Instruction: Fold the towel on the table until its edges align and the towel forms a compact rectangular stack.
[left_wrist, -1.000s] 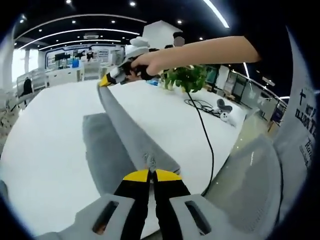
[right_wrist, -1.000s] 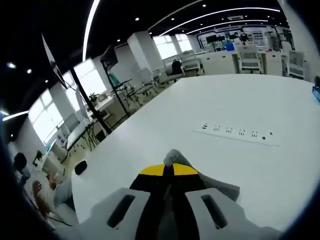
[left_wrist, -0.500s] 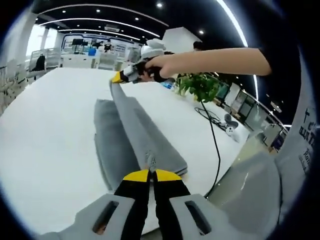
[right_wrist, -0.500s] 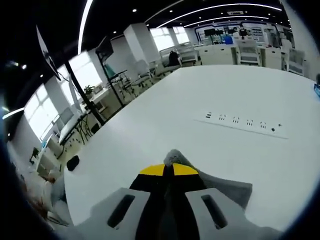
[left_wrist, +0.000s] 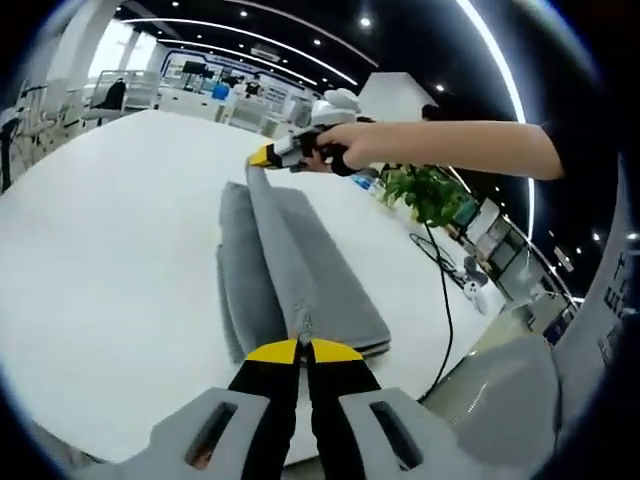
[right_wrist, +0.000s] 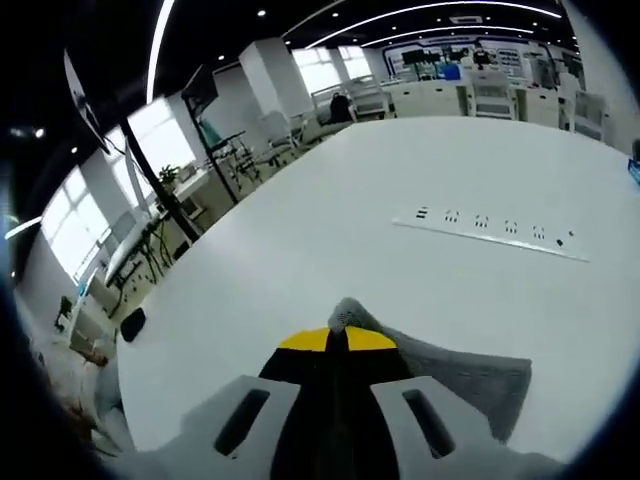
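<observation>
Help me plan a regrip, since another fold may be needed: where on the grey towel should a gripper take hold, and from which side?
Probably the corners of the grey fabric towel, where the left gripper and right gripper already pinch it. Its raised layer stretches between them above the folded layers on the white table. Come in from each short end, jaws flat along the edge; the middle offers nothing to pinch.

No words or numbers can be read here; the dark print on the white cloth (left_wrist: 612, 300) at the right edge is too cut off.
</observation>
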